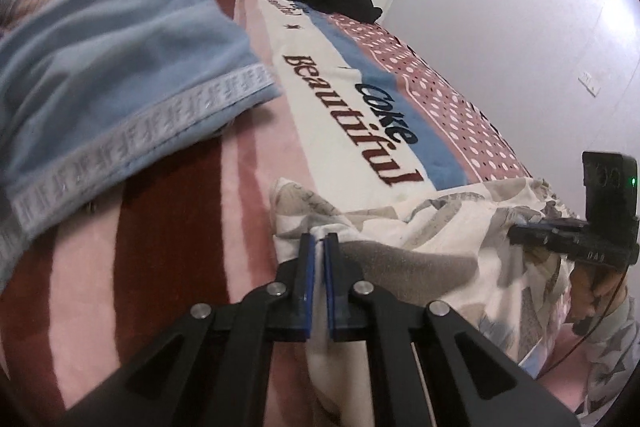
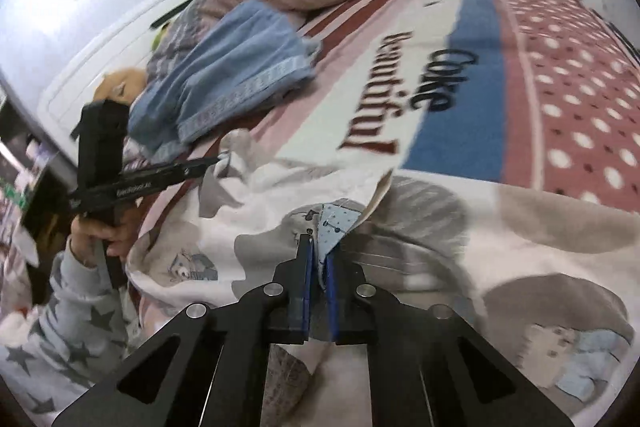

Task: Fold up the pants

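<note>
Pants (image 2: 400, 227): cream printed fabric, bunched at the near edge of the bed blanket (image 1: 352, 115). Your 2 grippers each pinch a fold of it: left gripper (image 1: 319, 239) pressed on a cream edge, right gripper (image 2: 319, 247) on cloth with a blue dotted lining. Judged light, soft, floppy; take it at hems or waistband, keep it taut. No containers in view.

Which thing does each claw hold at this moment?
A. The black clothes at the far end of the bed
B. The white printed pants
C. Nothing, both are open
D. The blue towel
B: the left claw and the right claw are each shut on a fold of the pants.
</note>
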A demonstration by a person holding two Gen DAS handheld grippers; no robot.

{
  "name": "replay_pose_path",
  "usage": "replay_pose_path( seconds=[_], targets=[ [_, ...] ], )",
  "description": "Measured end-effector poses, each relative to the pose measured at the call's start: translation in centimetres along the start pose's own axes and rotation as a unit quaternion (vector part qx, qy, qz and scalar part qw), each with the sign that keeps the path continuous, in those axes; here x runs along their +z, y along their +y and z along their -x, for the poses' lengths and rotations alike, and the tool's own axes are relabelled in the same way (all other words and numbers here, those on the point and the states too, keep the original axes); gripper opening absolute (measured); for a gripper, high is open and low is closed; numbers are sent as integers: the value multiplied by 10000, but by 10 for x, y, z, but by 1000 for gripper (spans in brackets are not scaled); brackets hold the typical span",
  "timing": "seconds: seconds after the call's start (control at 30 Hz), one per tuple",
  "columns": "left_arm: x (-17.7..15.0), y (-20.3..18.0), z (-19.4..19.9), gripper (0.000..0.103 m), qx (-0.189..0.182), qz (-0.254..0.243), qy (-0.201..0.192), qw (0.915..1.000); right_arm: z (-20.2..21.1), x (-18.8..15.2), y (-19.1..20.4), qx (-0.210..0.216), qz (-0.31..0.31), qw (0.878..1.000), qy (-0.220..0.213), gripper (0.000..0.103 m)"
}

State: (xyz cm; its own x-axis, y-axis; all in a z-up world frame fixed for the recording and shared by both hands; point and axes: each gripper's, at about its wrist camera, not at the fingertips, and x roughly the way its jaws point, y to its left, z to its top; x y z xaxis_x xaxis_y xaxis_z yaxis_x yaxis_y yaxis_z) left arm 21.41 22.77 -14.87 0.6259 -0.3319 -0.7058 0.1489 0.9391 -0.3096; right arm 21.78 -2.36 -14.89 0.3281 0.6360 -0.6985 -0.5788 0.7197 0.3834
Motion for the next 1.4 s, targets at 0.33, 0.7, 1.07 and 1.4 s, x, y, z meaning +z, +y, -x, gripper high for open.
replay_pose_path(
  seconds=[0.33,0.7,1.07,1.4],
  targets=[
    [-9,-22,44,35,344,-405,-444,9976,42,3,-26,-33,-457,9985,-294,7],
    [-21,-84,58,47,-243,-879,-582,9941,32,-1,-40,-1009,495,9932,314,42],
    [-50,-99,4,47,-304,-956,189,9948,-5,18,-54,-903,-27,9959,27,2],
    [-61,-98,5,47,-232,-940,239,9950,29,9,-105,-1511,-1245,9802,-285,3]
  ],
)
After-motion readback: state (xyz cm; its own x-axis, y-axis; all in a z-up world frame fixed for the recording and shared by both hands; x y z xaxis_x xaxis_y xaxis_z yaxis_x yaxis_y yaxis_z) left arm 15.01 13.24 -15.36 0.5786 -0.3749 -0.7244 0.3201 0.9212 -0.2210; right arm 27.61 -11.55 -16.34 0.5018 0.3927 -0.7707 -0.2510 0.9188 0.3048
